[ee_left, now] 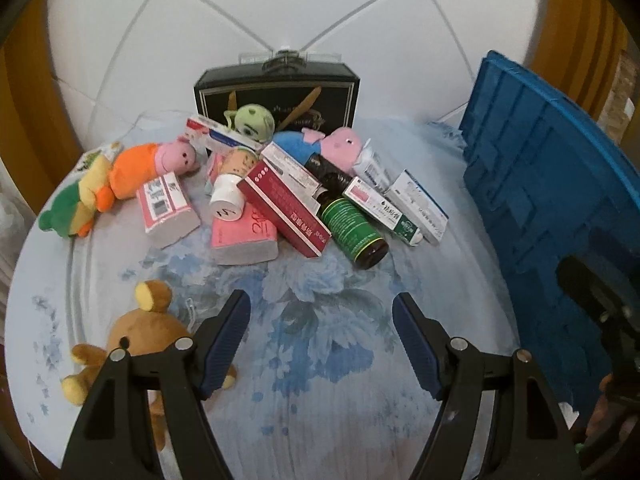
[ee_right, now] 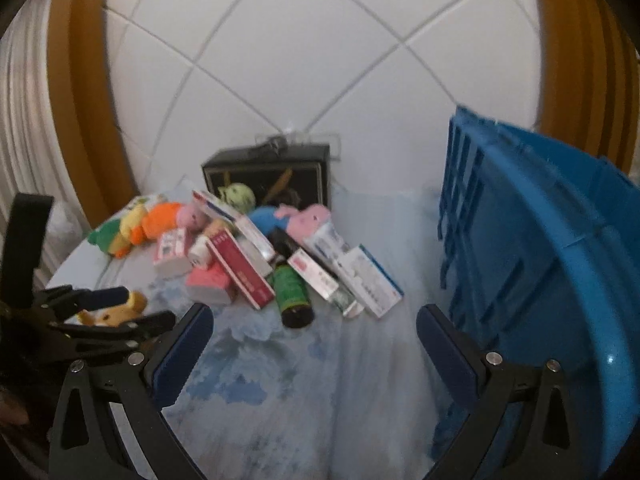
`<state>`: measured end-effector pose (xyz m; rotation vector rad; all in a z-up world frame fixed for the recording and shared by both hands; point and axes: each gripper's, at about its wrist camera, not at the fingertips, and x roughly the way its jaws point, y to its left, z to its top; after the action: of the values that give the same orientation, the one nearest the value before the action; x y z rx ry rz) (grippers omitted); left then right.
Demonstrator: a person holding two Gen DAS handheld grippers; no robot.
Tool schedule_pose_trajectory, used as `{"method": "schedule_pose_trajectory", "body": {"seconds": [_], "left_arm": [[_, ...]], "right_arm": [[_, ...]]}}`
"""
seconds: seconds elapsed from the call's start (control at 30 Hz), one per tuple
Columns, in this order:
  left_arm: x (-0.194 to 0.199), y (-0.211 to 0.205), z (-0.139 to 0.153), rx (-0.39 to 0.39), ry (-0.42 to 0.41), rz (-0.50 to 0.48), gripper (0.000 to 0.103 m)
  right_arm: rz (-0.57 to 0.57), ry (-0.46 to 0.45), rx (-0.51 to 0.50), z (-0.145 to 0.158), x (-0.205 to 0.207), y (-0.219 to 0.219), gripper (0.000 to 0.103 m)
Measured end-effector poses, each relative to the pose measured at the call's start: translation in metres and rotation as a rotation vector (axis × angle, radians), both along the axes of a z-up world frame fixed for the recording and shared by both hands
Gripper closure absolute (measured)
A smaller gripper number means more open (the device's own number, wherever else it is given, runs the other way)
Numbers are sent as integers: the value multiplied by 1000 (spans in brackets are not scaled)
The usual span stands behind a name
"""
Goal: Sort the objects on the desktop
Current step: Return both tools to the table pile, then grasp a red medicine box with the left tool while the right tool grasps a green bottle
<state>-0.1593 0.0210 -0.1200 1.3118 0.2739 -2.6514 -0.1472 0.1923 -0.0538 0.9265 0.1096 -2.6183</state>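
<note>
Left gripper (ee_left: 321, 312) gapes empty — brown teddy (ee_left: 132, 332) just beside.

Bare cloth (ee_left: 320, 360) ahead; blue crate (ee_left: 540, 184) right.

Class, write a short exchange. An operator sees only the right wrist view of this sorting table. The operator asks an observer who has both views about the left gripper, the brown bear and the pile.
Operator: The left gripper hides most of the brown bear from me. Is the bear between its fingers?
Observer: No. The bear lies outside one finger, and only floral cloth shows between the open jaws.
Operator: What is the blurred white thing behind the red box?
Observer: It is a white-capped cup, tipped over. Its cap end rests on the pink tissue pack.
</note>
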Motion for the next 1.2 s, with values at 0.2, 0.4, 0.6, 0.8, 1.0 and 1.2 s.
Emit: {"method": "schedule_pose_trajectory", "body": {"seconds": [0.2, 0.4, 0.6, 0.8, 1.0, 1.2], "left_arm": [[-35, -16, -36, 13, -77, 2, 30], [-69, -28, -73, 35, -139, 10, 30], [-106, -35, -93, 40, -129, 38, 30], [-148, -54, -108, 112, -117, 122, 30], [-177, -65, -123, 80, -116, 193, 30], [-177, -63, -124, -19, -126, 135, 42]], "right_arm": [[-44, -105, 27, -41, -41, 1, 0], [-73, -187, 57, -73, -69, -4, 0], [-97, -212, 88, -88, -88, -7, 0], [-142, -253, 98, -104, -109, -4, 0], [-150, -286, 116, -121, -123, -10, 0], [-140, -323, 113, -135, -136, -17, 0]]}}
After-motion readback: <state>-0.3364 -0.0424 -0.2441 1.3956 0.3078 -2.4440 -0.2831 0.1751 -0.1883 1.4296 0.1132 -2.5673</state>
